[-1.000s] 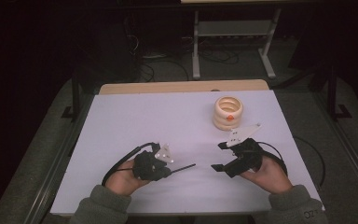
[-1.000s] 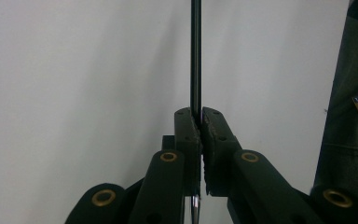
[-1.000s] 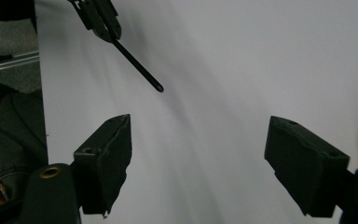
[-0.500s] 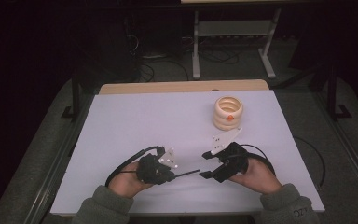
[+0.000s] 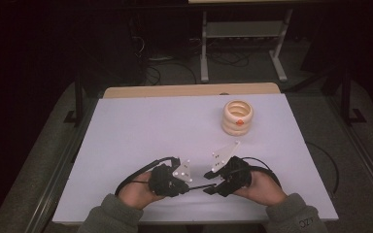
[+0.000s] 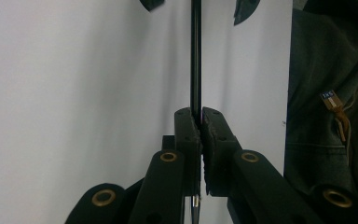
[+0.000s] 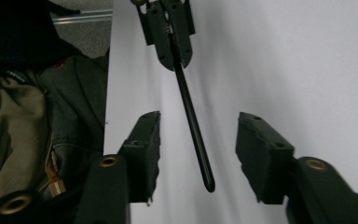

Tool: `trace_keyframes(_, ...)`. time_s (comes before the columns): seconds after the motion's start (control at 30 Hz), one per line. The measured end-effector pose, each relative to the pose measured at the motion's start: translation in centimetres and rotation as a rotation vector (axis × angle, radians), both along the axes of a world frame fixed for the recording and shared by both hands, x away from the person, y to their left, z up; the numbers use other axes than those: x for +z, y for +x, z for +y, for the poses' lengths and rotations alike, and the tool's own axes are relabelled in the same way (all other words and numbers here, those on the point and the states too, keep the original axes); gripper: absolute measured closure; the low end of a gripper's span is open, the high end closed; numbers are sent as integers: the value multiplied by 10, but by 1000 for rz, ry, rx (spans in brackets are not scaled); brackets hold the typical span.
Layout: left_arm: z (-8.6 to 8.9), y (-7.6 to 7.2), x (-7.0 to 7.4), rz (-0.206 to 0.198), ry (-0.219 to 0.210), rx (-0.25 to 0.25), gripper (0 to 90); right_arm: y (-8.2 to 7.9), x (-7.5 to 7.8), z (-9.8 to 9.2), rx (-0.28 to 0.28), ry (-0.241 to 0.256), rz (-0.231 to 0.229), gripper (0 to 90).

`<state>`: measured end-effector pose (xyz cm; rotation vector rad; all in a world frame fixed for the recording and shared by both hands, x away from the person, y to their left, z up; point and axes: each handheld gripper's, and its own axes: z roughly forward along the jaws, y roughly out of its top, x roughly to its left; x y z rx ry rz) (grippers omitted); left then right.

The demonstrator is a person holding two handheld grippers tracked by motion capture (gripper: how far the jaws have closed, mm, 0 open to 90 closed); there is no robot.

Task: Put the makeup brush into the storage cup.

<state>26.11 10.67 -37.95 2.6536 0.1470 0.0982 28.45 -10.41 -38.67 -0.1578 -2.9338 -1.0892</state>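
Table [image 5: 141,126] covered in white is lying under two hand-held grippers, seen from above, with a person's forearms in grey-green sleeves coming in from the bottom edge. The left gripper [image 5: 190,186] is sitting at the near middle of the table, its jaws pressing together on a thin black rod [image 5: 201,186], which is sticking out toward the right gripper [image 5: 210,181]. In the left gripper view the rod [image 6: 196,56] is running straight up from between the closed black jaws, over the white surface. In the right gripper view the right gripper's [image 7: 198,144] jaws are standing wide apart, and the free end of the rod [image 7: 195,130] is lying in the gap between them, touching neither jaw, while the left gripper [image 7: 170,35] is clamping its far end. Farther back on the right side of the table, well apart from both grippers, a stack of pale rings [image 5: 237,117] is standing with a small orange mark on its front. A jacket [image 6: 331,112] is showing beside the table edge.
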Motion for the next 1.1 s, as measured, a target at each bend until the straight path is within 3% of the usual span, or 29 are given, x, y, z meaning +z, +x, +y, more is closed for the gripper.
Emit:
trace_keyframes(0.47,-5,-4,-2,-2,9,-46,862,-4,-13,10,65,-67,18,702)
trace_keyframes(0.8,-6,-5,0,-11,5,-65,862,-4,-17,11,83,-64,42,815)
trace_keyframes(1.1,-5,-5,-2,-25,5,-67,854,-6,-18,11,93,-63,42,840)
